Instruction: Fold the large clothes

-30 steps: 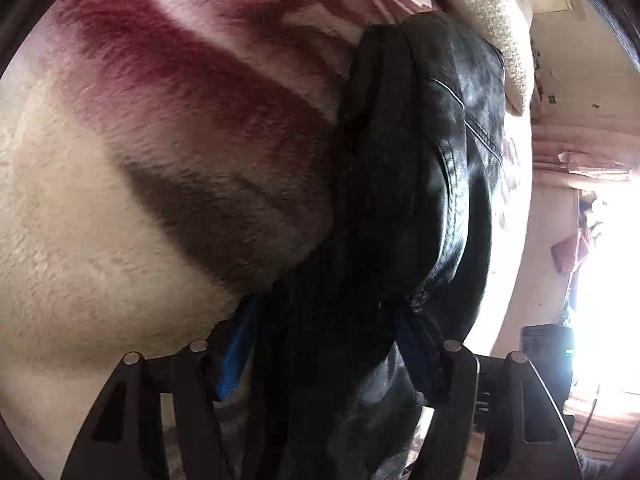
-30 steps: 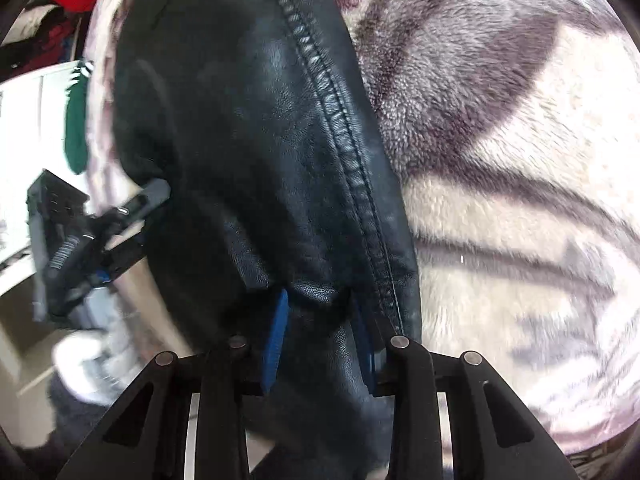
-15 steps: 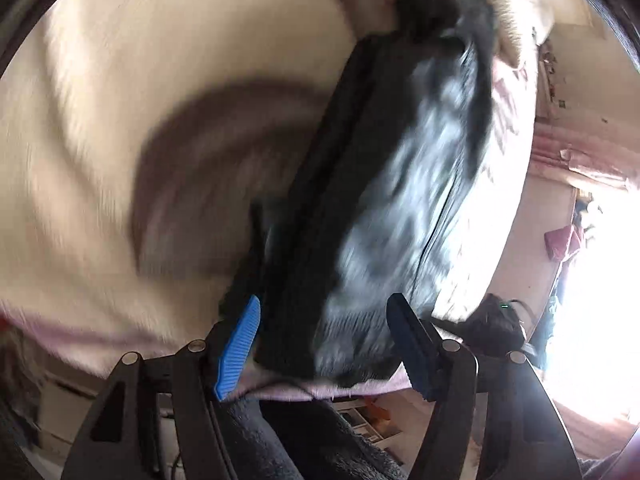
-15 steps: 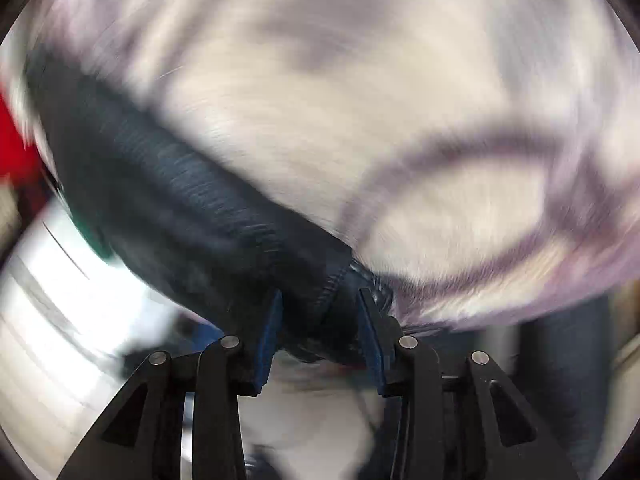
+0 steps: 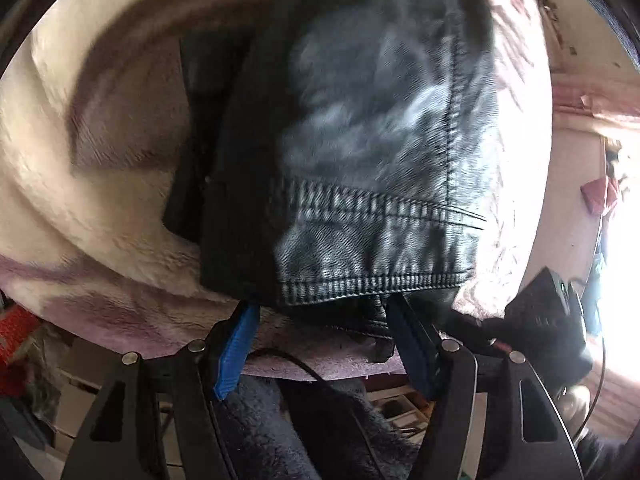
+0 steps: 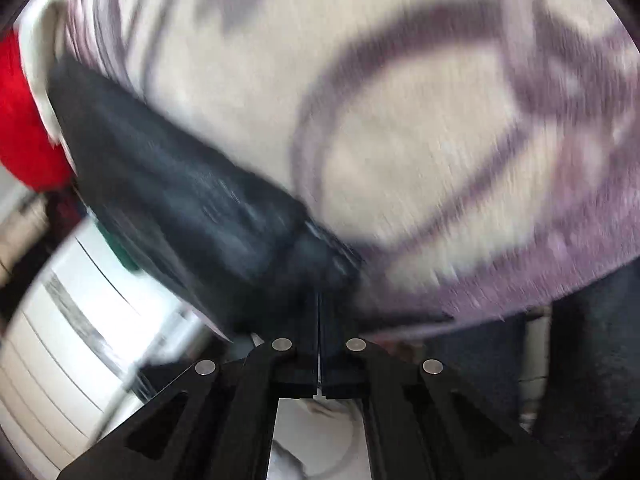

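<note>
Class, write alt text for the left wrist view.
A folded black leather jacket lies on a fluffy cream and purple blanket. The left gripper stands open at the jacket's stitched hem, blue pads either side.

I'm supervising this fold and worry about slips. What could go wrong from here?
The jacket has its hem at the edge of the blanket, so the slick leather may slide off. The right gripper has just closed with nothing visible between its jaws, so its next pull may miss.

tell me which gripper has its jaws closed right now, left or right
The right gripper: its jaws have just closed and meet with nothing visible between them. The left gripper stands open, blue pads apart below the hem of the black leather jacket.
</note>
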The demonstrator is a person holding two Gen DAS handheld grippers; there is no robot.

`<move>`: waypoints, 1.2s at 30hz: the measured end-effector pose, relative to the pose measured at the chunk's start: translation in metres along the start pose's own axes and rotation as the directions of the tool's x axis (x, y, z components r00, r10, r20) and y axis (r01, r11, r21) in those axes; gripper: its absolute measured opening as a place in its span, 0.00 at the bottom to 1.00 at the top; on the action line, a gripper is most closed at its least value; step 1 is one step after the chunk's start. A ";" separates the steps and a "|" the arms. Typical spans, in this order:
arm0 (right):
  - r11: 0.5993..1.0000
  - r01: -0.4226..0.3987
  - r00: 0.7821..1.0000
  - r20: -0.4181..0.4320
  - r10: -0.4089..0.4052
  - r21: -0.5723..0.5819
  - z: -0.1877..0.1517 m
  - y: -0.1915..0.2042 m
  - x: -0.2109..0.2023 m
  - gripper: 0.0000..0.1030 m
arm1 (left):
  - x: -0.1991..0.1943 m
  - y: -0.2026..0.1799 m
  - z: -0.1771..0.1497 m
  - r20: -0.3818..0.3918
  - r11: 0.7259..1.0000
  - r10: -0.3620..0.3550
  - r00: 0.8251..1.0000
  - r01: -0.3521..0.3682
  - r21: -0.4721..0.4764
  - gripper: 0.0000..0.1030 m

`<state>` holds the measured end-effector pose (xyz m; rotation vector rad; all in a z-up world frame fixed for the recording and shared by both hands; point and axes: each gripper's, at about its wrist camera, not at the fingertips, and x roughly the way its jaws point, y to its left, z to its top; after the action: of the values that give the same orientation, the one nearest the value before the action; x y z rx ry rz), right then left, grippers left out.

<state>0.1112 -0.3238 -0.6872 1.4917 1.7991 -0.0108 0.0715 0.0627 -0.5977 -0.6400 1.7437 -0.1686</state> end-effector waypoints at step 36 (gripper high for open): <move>0.989 0.118 0.989 0.104 -0.109 -0.088 -0.027 0.103 0.055 0.01 | 0.005 0.042 -0.001 0.176 0.902 -0.388 0.905 0.412 -0.133 0.10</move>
<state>0.1820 -0.2341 -0.6523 1.2993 1.7784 -0.0553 0.0558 0.0954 -0.6196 -1.1085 1.4775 -0.2561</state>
